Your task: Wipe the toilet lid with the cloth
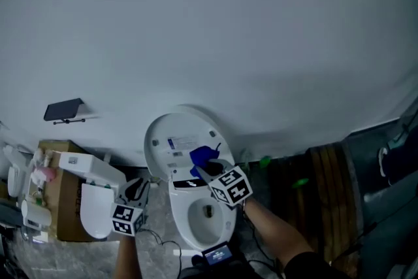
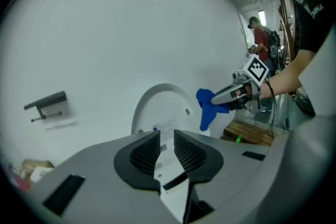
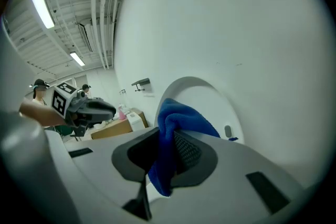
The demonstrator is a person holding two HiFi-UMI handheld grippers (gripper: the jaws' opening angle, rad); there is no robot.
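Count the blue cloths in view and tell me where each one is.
1. The blue cloth is clamped in the right tool, held up before the raised toilet lid. No other shows; the cardboard box at left could hide more.

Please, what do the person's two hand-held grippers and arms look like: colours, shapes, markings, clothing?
The left hand-held gripper and the right hand-held gripper each have a smooth grey body, two black pads with a fine grid texture, and a white cube with black square markers. The forearms are bare. A black short sleeve with white lettering covers the right upper arm.
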